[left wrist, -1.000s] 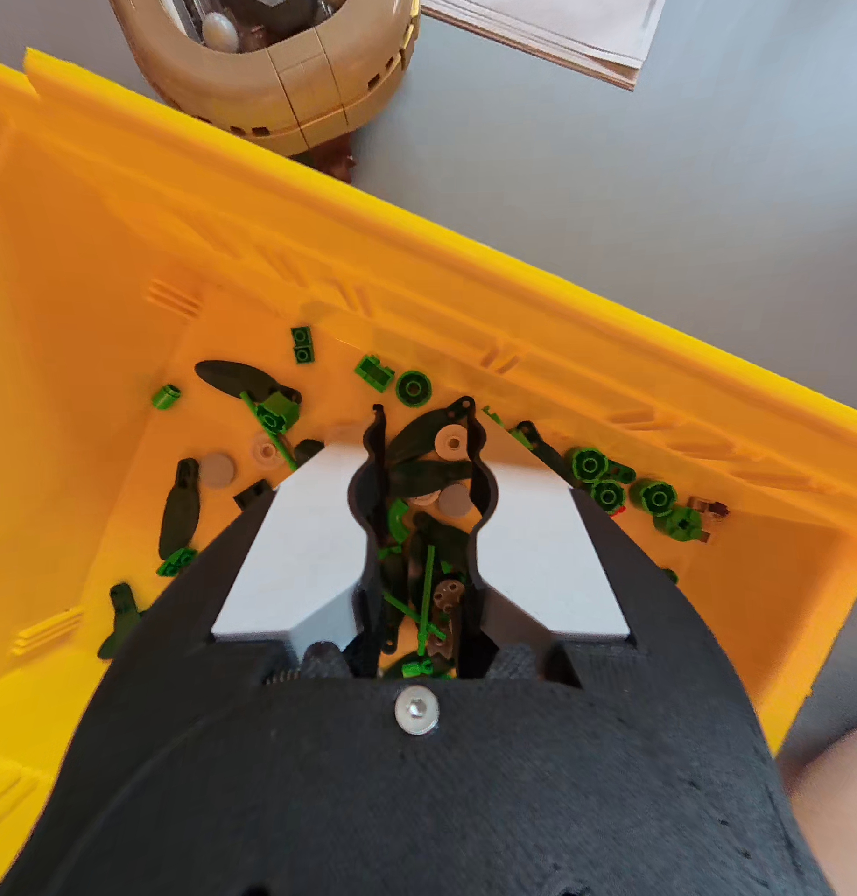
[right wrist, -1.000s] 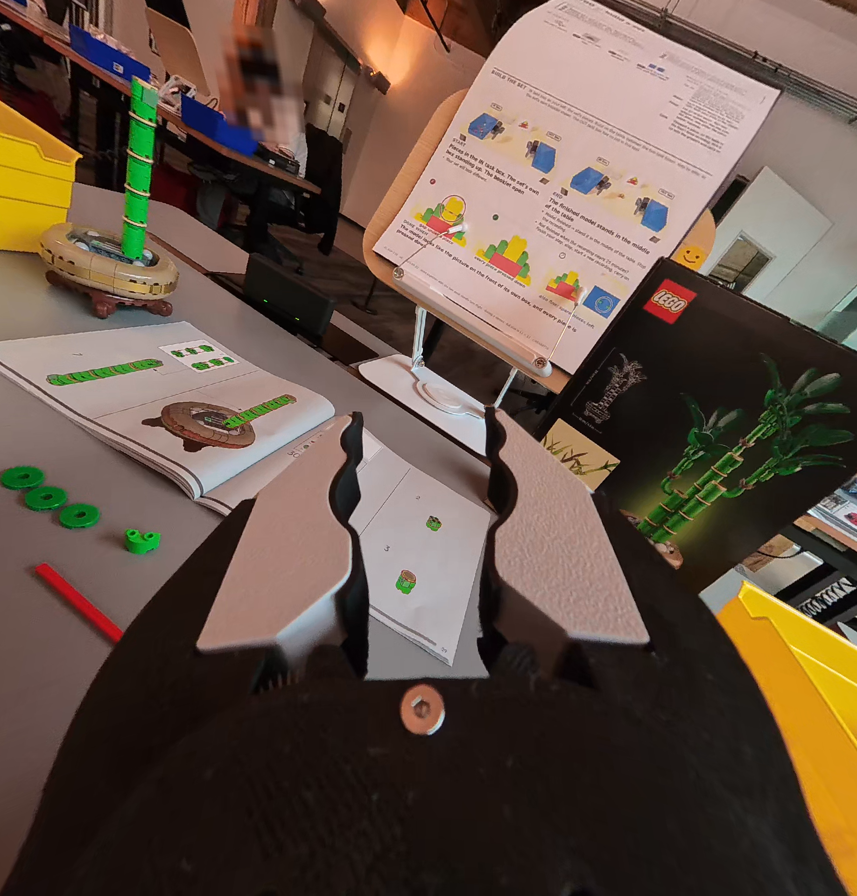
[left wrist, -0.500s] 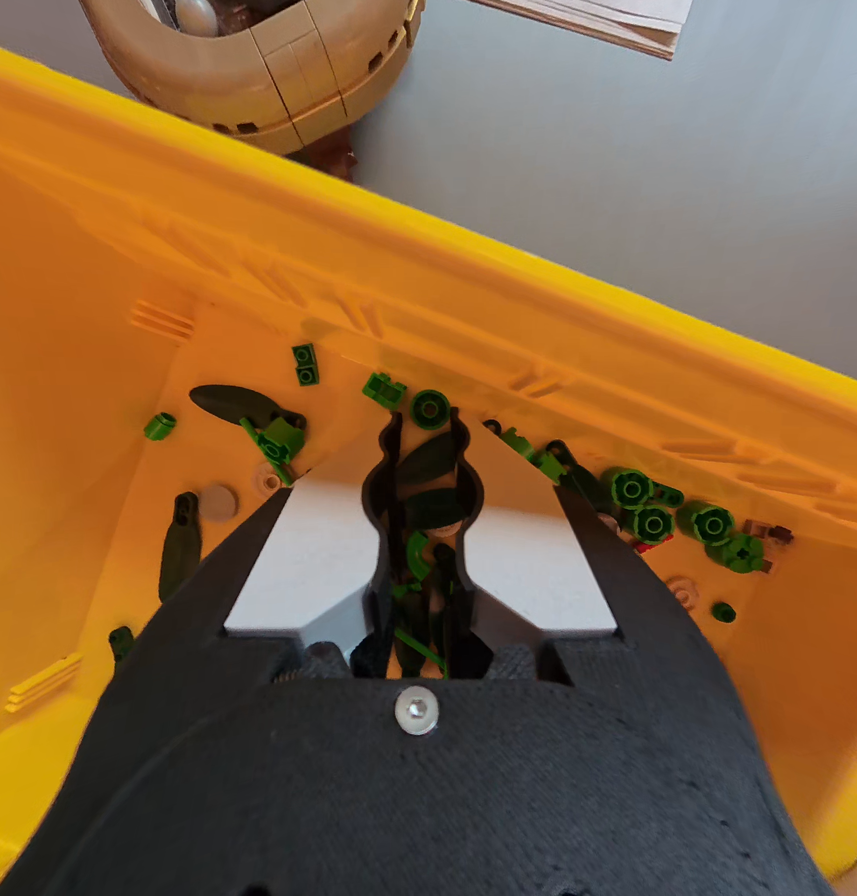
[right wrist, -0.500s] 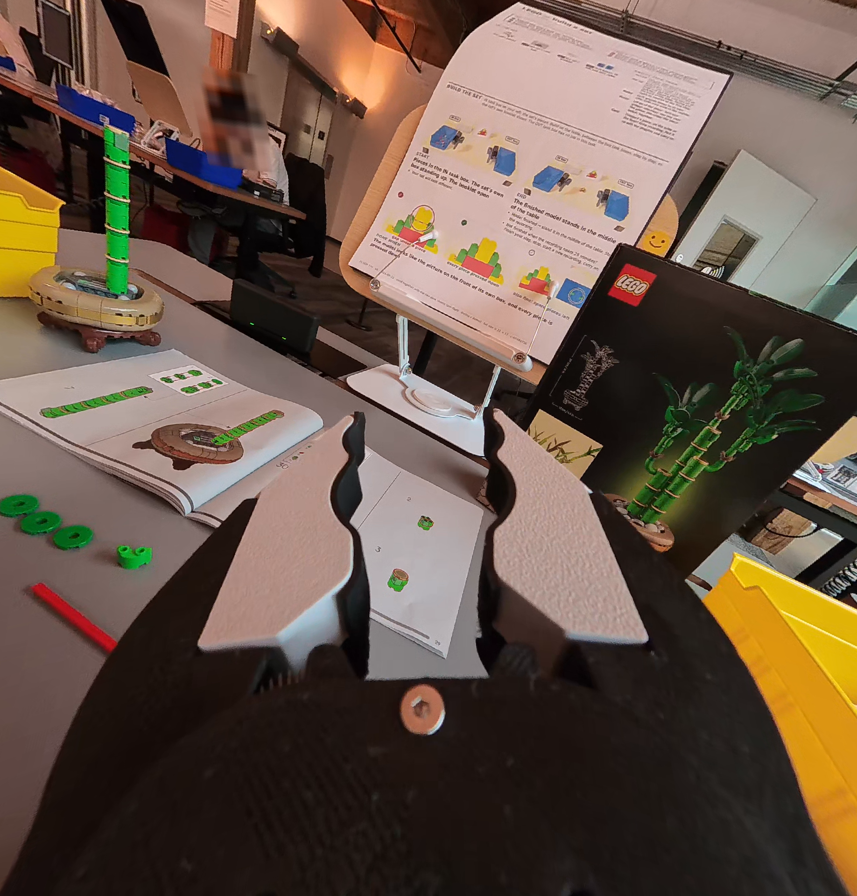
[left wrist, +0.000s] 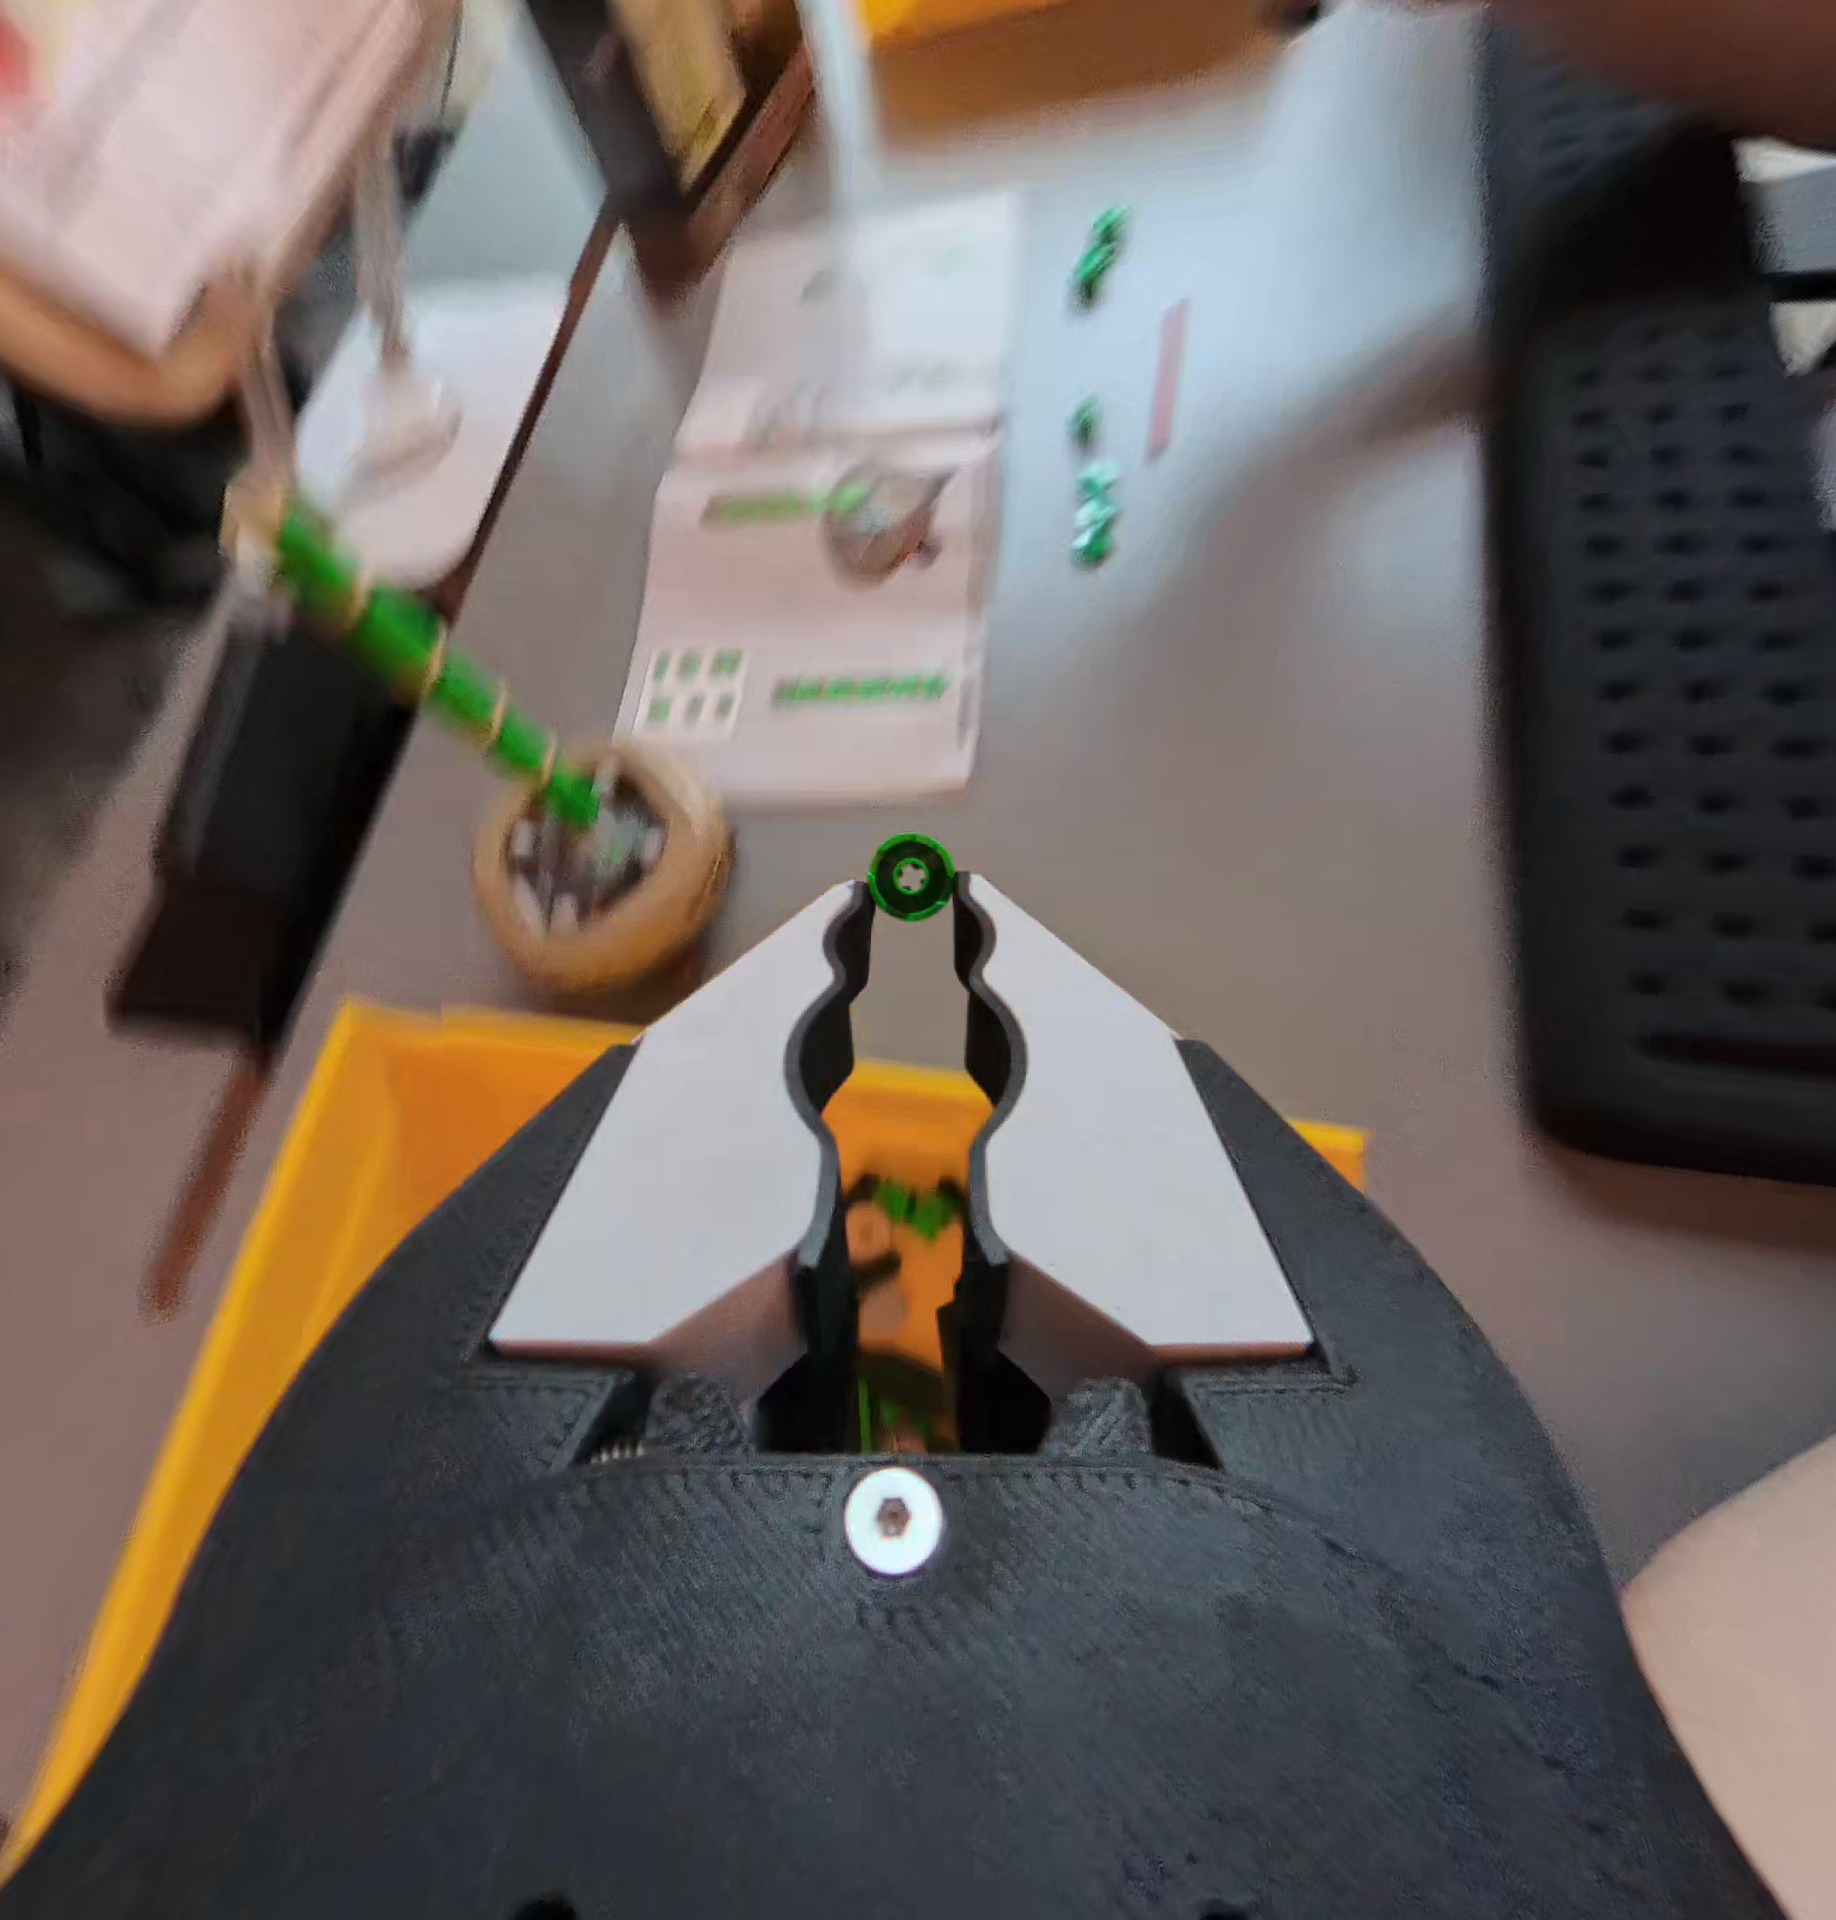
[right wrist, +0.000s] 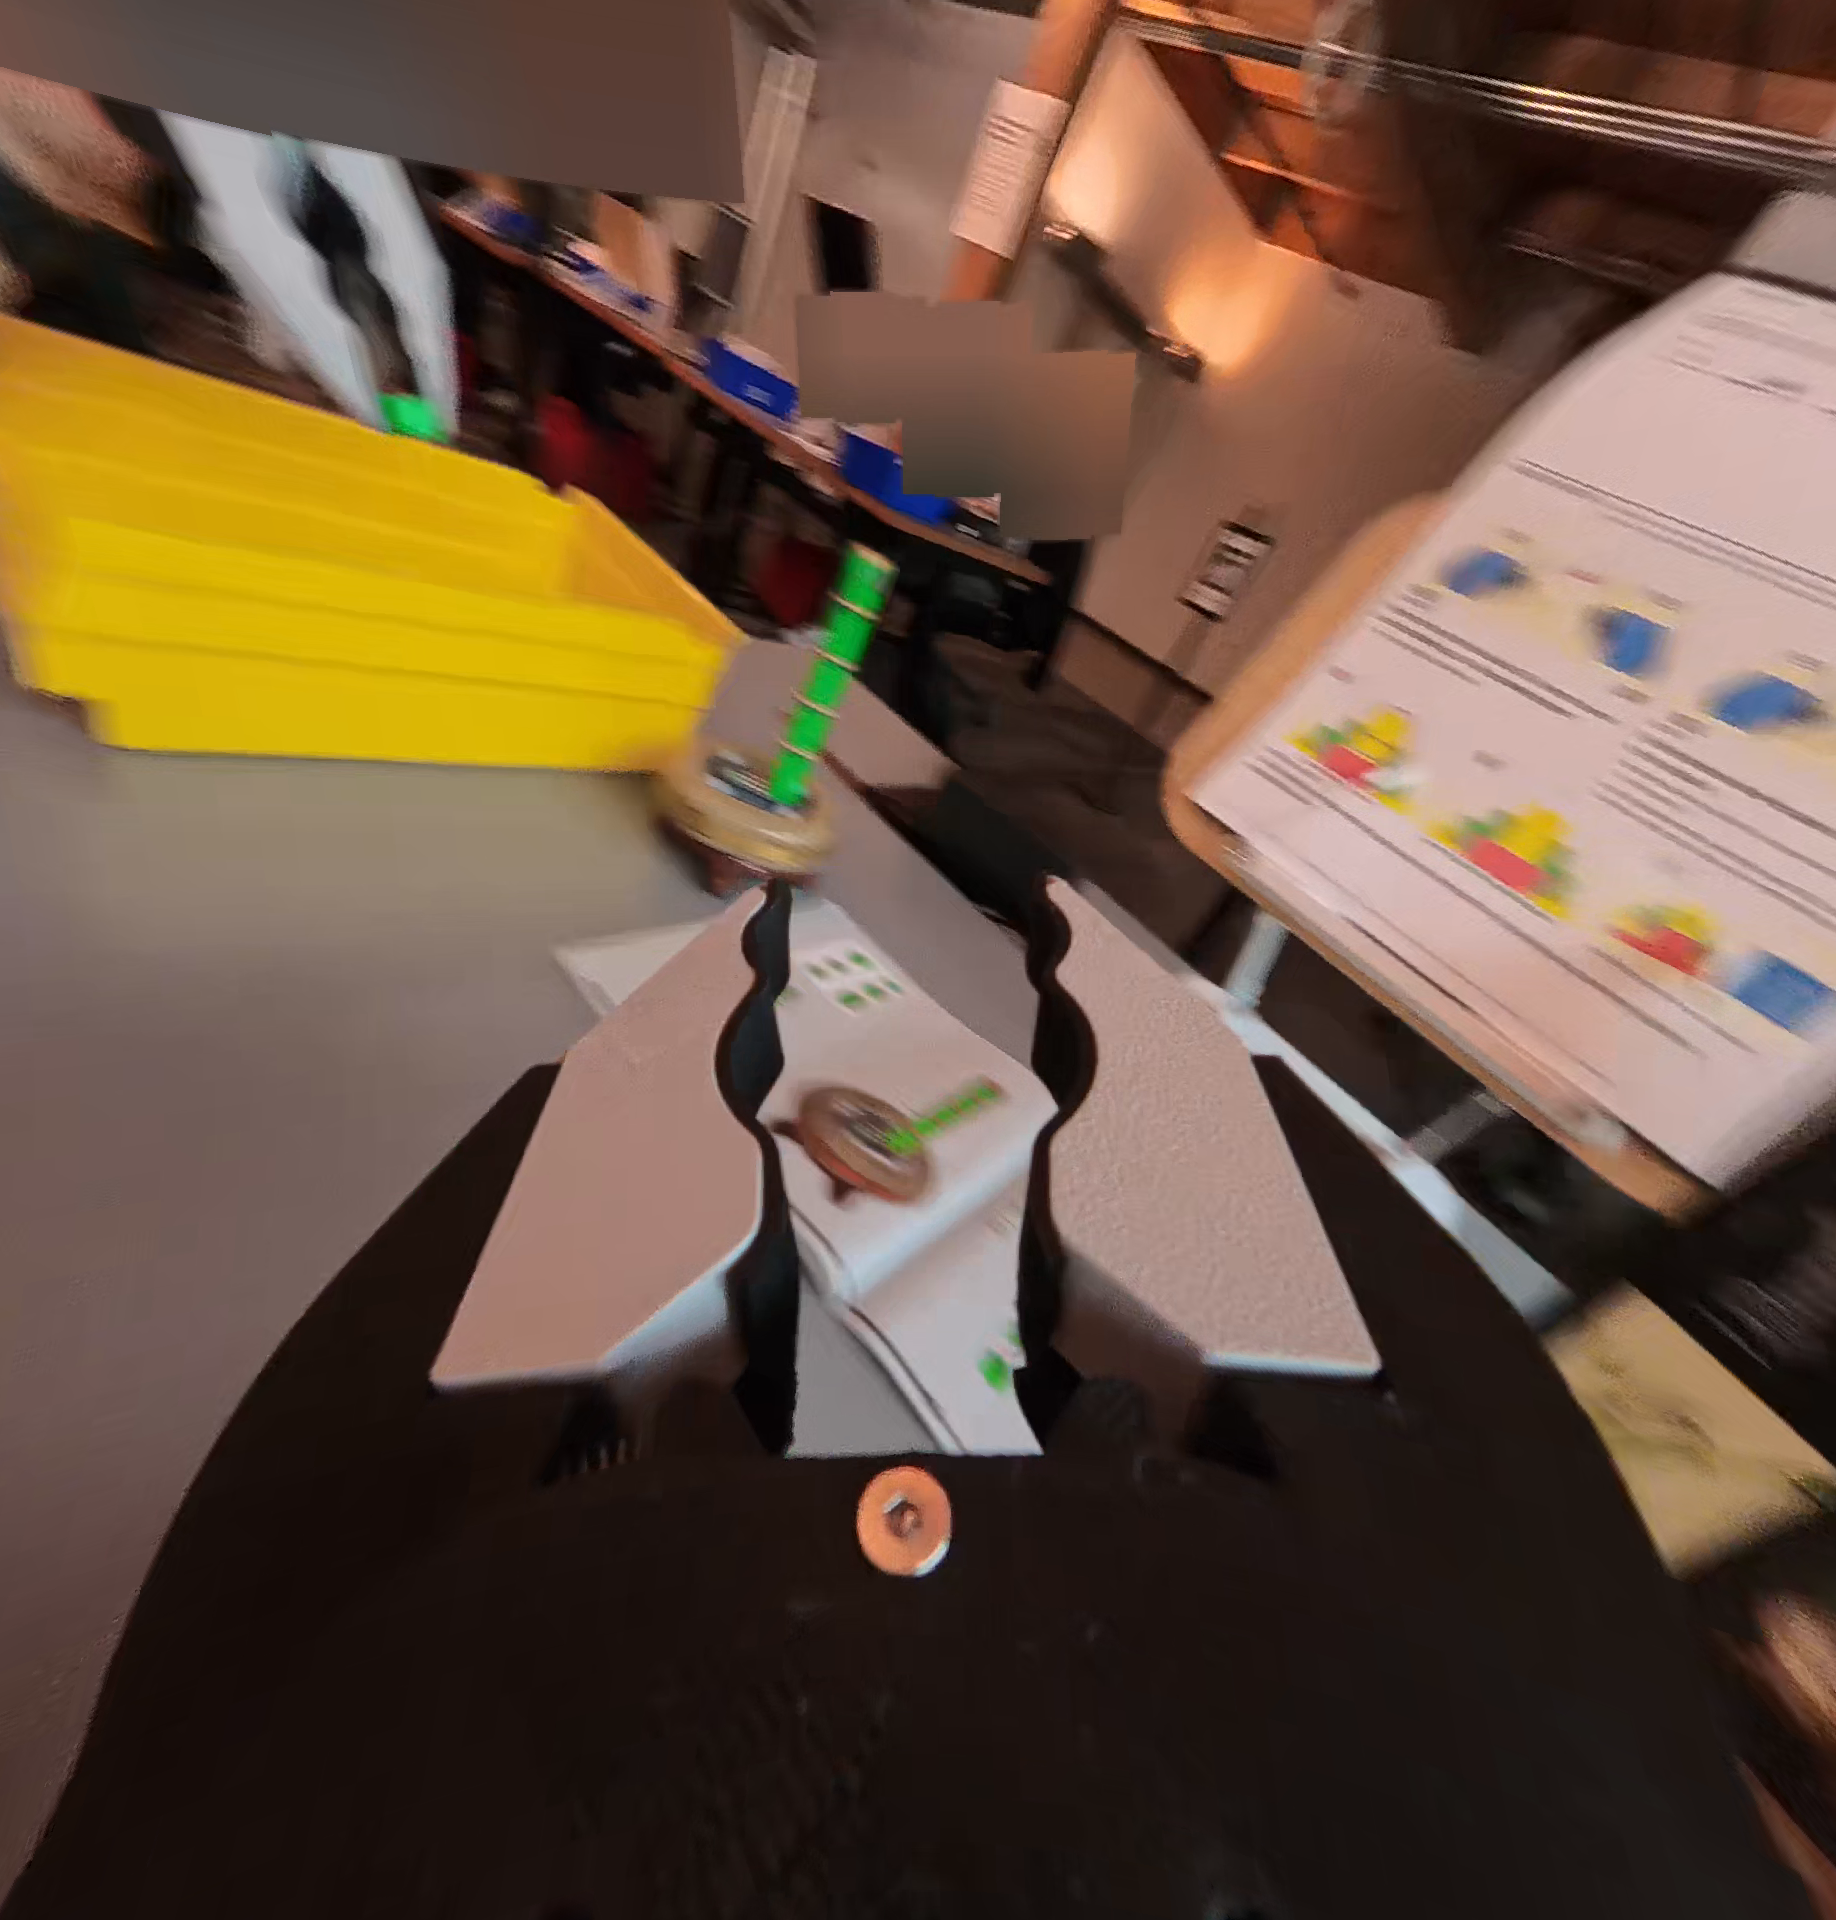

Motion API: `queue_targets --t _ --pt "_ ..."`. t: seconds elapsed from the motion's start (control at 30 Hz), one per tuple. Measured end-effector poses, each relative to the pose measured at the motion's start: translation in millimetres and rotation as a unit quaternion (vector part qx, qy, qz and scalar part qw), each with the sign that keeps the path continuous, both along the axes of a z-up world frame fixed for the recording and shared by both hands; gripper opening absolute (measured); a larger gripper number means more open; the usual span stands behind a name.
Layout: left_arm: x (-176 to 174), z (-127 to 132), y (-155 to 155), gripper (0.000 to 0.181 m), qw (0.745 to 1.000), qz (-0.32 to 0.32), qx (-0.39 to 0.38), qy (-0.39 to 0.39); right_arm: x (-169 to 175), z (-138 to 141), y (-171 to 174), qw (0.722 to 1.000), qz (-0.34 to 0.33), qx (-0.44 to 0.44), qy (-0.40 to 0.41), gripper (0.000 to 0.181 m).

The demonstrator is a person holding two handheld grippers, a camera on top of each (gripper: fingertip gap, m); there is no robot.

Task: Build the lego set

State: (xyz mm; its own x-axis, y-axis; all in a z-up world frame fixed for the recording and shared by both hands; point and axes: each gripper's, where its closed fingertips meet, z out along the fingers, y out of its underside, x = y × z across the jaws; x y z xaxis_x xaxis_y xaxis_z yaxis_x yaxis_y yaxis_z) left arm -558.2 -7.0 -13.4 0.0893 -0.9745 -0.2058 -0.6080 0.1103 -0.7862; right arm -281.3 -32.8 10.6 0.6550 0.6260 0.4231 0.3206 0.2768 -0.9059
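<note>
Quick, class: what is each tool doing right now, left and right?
Left tool: closed on a small round green piece, held at its tips.
Right tool: open, holding nothing.

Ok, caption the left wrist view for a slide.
Left gripper pinches a round green piece at its tips, above the yellow bin, pot model beyond.

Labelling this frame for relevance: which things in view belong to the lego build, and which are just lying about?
Job:
- left tool, shut on green round piece
- right tool, open, empty
- tan base with green stalk
- open instruction booklet
- yellow parts bin
- loose green pieces

Lying about:
- stacked yellow bins
- sheet on stand
- black mesh object
</note>
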Motion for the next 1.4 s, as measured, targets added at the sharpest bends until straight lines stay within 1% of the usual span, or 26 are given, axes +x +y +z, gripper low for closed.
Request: queue_targets --t 0.07,0.13,0.17,0.23,0.3,0.4,0.67,0.7,0.73,0.93,0.97,1.07,1.1,1.17,1.2,1.27,1.33,1.4 --pt "35 18 -34 0.014 0.995 -0.08 0.062 -0.005 -54 6 -22 0.994 0.104 -0.035 0.009 0.043" --pt "64 24 -58 0.014 0.986 -0.13 0.1 0.004 -92 8 -40 0.984 0.171 -0.053 -0.004 0.044" --pt "75 23 -66 0.014 0.984 -0.145 0.107 0.013 -107 8 -48 0.98 0.194 -0.051 -0.019 0.044" --pt "92 16 -77 0.014 0.979 -0.161 0.115 0.037 -127 8 -57 0.974 0.219 -0.044 -0.046 0.043" --pt "102 9 -83 0.014 0.976 -0.17 0.126 0.057 -139 3 -66 0.966 0.244 -0.056 -0.066 0.033" --pt "111 3 -91 0.014 0.973 -0.184 0.122 0.068 -150 -4 -69 0.96 0.257 -0.084 -0.07 0.032" --pt "121 -1 -95 0.014 0.973 -0.188 0.11 0.071 -164 -18 -67 0.958 0.255 -0.102 -0.083 0.026" --pt "122 -2 -95 0.014 0.973 -0.189 0.109 0.073 -165 -18 -67 0.958 0.256 -0.1 -0.084 0.023" --pt "121 -4 -96 0.014 0.973 -0.19 0.107 0.077 -165 -19 -68 0.958 0.255 -0.096 -0.087 0.016" --pt "124 -12 -102 0.014 0.97 -0.207 0.094 0.087 -162 -28 -73 0.958 0.253 -0.101 -0.089 0.014" --pt "126 -14 -103 0.014 0.97 -0.209 0.09 0.087 -160 -29 -74 0.959 0.251 -0.102 -0.088 0.014" --pt "129 -19 -105 0.032 0.97 -0.209 0.075 0.093 -150 -34 -77 0.961 0.241 -0.107 -0.08 0.013" --pt "130 -20 -103 0.037 0.971 -0.204 0.073 0.096 -145 -35 -76 0.963 0.234 -0.109 -0.077 0.014" --pt "128 -21 -95 0.042 0.974 -0.188 0.075 0.099 -123 -43 -72 0.967 0.208 -0.124 -0.079 0.014" --pt "127 -19 -90 0.043 0.976 -0.178 0.077 0.096 -105 -49 -66 0.97 0.183 -0.132 -0.085 0.014" --pt "120 -13 -84 0.042 0.98 -0.163 0.076 0.084 -52 -67 -46 0.978 0.107 -0.147 -0.103 0.014" --pt "113 -5 -77 0.039 0.983 -0.147 0.083 0.072 9 -88 -29 0.975 0.034 -0.195 -0.105 0.014" --pt "106 2 -72 0.036 0.985 -0.133 0.092 0.062 62 -103 -22 0.969 -0.022 -0.232 -0.086 0.014"
